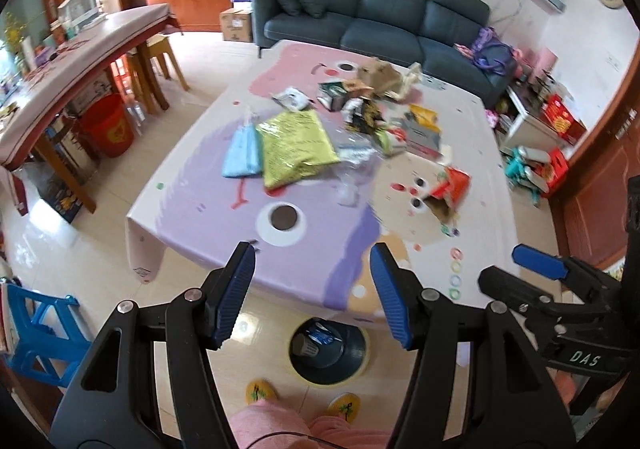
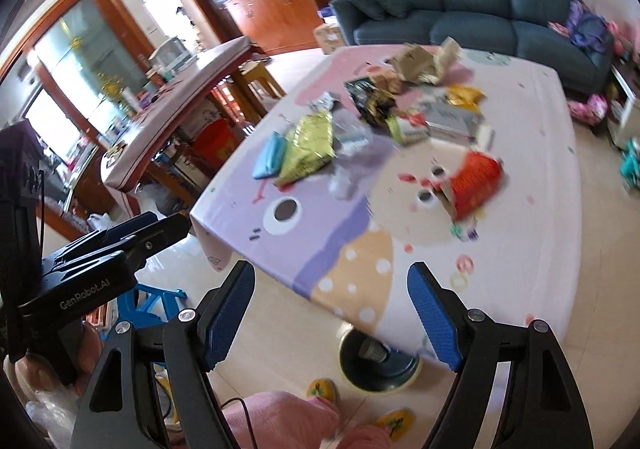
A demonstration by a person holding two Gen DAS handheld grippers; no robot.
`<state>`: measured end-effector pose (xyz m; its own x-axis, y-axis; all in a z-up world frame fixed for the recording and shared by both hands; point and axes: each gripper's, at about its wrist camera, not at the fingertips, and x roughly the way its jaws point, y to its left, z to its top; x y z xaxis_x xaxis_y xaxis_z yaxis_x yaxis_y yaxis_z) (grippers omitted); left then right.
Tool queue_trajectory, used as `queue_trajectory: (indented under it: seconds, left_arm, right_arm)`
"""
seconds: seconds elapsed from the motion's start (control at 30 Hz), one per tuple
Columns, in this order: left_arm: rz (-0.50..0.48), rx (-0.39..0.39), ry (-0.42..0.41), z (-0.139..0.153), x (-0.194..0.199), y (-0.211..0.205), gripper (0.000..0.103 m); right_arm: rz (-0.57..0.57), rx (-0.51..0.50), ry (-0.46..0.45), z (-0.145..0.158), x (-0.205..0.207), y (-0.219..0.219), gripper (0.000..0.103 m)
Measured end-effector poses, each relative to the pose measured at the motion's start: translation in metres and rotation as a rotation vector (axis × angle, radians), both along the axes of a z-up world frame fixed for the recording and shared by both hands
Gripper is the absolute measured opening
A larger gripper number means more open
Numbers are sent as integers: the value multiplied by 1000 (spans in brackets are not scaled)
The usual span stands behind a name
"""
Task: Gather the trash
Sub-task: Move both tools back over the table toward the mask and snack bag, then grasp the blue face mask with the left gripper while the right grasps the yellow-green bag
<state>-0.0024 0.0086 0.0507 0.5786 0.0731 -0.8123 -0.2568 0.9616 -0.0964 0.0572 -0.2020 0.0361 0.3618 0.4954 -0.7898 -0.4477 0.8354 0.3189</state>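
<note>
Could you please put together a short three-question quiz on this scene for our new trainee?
1. True or false: the left tool is shut on a wrapper.
2. Which lies directly beside the yellow-green packet on the table? A) a light blue packet B) a glass bottle C) a spoon
3. Fill in: the dark bin stands on the floor at the table's near edge, in front of the person's yellow ______.

Key:
1. False; both the left tool and the right tool are open and empty.
2. A, the light blue packet.
3. Slippers.
</note>
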Motion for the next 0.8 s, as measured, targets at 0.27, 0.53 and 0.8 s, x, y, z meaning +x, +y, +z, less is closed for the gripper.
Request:
queue_trajectory:
  seconds: [0.27,0.53,0.8]
  left_arm:
    - [30,-35,51,-10,62,64,57]
    - [13,-121,181,-68,174,139,57]
    - [-17,-113,385,-163,252,167,57]
  right_arm:
    - [55,-9,3,12,74,67,80]
    - [42,-72,34,-8,182,154,80]
    - [-25,-97,130,-65,264,212,80]
